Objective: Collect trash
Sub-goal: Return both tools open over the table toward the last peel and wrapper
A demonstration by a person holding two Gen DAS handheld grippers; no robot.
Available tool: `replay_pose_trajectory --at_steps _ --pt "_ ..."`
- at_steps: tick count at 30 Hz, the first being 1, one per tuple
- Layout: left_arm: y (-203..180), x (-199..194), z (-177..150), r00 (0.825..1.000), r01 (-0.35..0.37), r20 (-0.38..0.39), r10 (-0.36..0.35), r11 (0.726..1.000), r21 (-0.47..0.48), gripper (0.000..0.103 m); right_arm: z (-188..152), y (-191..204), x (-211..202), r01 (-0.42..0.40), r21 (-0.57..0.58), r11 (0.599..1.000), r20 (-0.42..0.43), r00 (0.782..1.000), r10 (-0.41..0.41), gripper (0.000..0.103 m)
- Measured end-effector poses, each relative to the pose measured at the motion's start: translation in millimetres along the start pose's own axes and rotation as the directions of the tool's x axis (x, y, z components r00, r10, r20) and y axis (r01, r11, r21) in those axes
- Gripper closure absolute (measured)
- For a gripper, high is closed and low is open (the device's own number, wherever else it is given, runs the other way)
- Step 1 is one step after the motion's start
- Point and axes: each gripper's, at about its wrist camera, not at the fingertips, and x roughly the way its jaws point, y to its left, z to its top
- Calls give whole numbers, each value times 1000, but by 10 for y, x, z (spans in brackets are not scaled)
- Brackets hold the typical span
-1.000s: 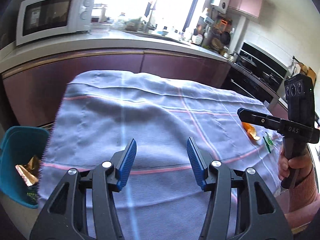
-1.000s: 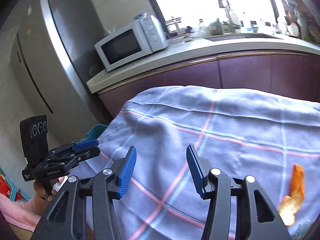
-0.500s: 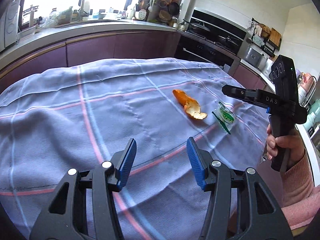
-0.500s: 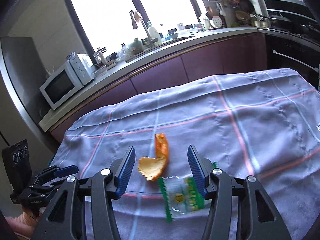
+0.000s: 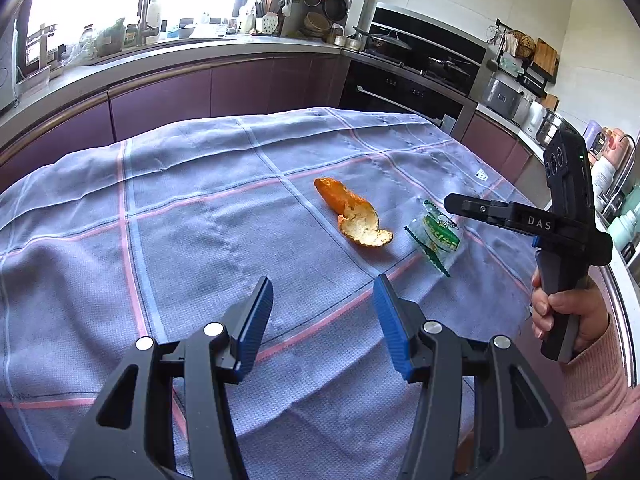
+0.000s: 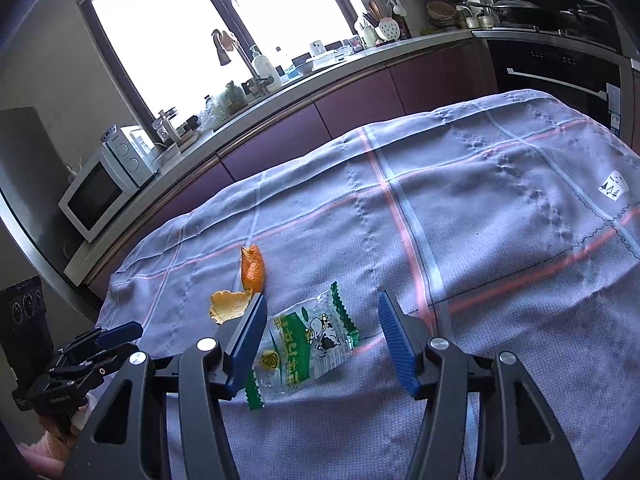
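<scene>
- The right gripper (image 6: 322,314) is hovering low over the table, its blue-padded jaws spreading apart; the wrapper is showing in the gap between them, but the pads are not pressing on it.
- The clear candy wrapper (image 6: 308,340), printed in green with a small cartoon cow, is lying flat on the cloth, its near-left part hidden behind the right gripper's left finger (image 6: 246,340).
- The orange peel (image 6: 252,270) is lying just beyond and to the left of the wrapper, close to it, its curled pale inside facing up by that same finger's tip.
- The left gripper (image 5: 322,292) is standing with its jaws parted and nothing between them, over a bare stretch of cloth, well short of the peel.
- In the left wrist view the peel (image 5: 352,214) is sitting near the middle of the table, and the wrapper (image 5: 436,236) is lying just to its right, under the tip of the right gripper (image 5: 450,203).
- A hand (image 5: 568,312) in a pink sleeve (image 5: 600,380) is gripping that gripper's handle.
- The blue-grey tablecloth (image 6: 480,220), crossed by pink and pale stripes, is covering the whole table.
- Beyond it, a counter with purple cabinet fronts (image 5: 160,96) is running under a bright window (image 6: 224,12); a white microwave (image 6: 100,192) is sitting on its left end.
</scene>
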Motion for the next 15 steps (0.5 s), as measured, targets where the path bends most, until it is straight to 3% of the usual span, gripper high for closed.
replay_pose_trajectory --at_steps 15 --pt "53 186 92 999 10 -46 -11 1000 -22 51 -94 -45 -31 -12 27 1000 -10 1000 12 46"
